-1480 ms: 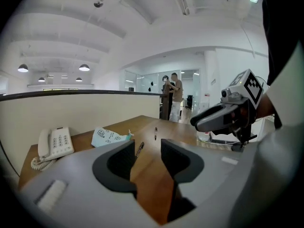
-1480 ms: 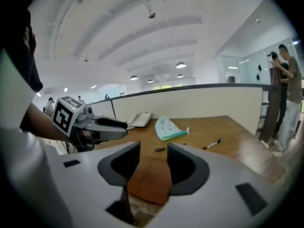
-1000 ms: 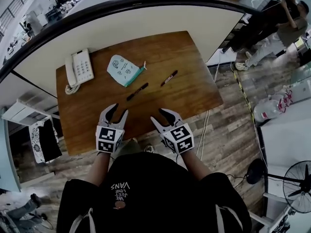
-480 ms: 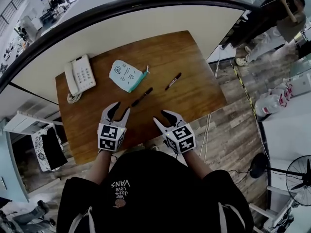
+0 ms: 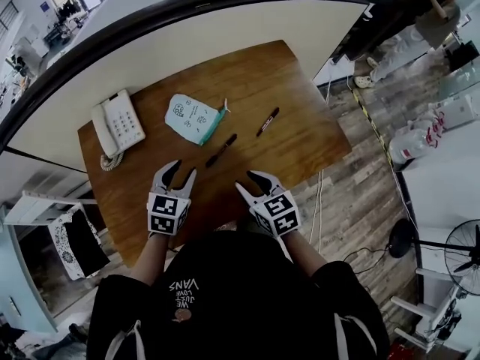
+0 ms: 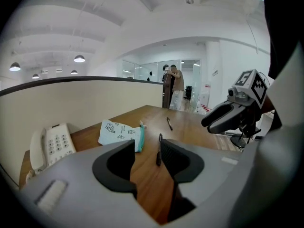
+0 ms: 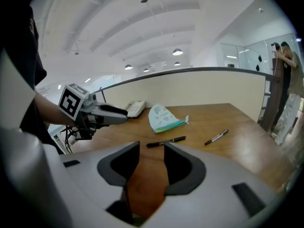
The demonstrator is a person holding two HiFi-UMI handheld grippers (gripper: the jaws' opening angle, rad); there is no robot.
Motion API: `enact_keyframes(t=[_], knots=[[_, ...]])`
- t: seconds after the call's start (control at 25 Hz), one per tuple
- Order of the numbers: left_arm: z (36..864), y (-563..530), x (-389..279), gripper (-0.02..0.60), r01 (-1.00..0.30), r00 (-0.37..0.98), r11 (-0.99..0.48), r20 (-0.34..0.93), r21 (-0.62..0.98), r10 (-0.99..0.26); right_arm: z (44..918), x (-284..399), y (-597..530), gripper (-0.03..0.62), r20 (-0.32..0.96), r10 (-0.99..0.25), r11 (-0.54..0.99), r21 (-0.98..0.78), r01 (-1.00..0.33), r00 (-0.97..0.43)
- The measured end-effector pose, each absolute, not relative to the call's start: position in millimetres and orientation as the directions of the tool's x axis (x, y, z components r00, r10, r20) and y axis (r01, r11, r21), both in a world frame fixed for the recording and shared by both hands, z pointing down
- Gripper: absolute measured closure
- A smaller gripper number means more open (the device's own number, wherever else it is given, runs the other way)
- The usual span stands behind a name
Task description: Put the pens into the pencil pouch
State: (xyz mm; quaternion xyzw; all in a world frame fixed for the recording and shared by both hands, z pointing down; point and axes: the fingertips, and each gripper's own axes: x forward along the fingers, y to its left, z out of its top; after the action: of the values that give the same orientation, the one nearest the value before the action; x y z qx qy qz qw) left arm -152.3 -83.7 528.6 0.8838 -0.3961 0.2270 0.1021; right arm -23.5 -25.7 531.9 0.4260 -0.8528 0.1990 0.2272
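Note:
A pale teal pencil pouch (image 5: 193, 118) with doodles lies flat on the wooden table (image 5: 292, 73). To its right lies a black pen (image 5: 221, 150), and further right a second pen (image 5: 268, 121) with a reddish band. My left gripper (image 5: 180, 169) hovers over the near table edge, open and empty. My right gripper (image 5: 249, 181) is beside it, also open and empty. In the left gripper view the black pen (image 6: 159, 146) shows just beyond the open left gripper (image 6: 146, 148), with the pouch (image 6: 118, 133) to its left. In the right gripper view the black pen (image 7: 166, 141) lies past the open right gripper (image 7: 151, 151).
A white desk telephone (image 5: 118, 126) sits at the table's far left corner. A cream partition wall (image 5: 225, 36) runs behind the table. Wood-plank floor and cables lie to the right. People stand far off at the upper right.
Both grippers have crept forward over the near table edge toward the pens. Their jaws stay open and empty; the pens and pouch have not moved.

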Motion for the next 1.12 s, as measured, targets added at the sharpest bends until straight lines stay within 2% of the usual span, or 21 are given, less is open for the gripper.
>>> enact_keyframes(t=[0.2,0.44,0.84,1.12], knots=[[542,-85,-149,0.425,-0.754,0.582,-0.657,0.488,0.023,-0.651,543,-19,-43,0.441,0.590,-0.606,0.603,-0.098,-0.792,-0.534],[545,-94,-143,0.425,-0.817,0.515,-0.575,0.494,0.036,-0.700,557,-9,-73,0.441,0.632,-0.521,0.707,-0.058,-0.705,-0.574],[557,-78,-141,0.425,-0.939,0.314,-0.339,0.540,0.056,-0.781,596,-5,-126,0.441,0.728,-0.260,0.924,-0.004,-0.383,-0.634],[567,-69,-137,0.425,-0.969,0.234,-0.242,0.556,0.060,-0.798,615,-20,-147,0.441,0.757,-0.165,0.982,0.069,-0.174,-0.632]])
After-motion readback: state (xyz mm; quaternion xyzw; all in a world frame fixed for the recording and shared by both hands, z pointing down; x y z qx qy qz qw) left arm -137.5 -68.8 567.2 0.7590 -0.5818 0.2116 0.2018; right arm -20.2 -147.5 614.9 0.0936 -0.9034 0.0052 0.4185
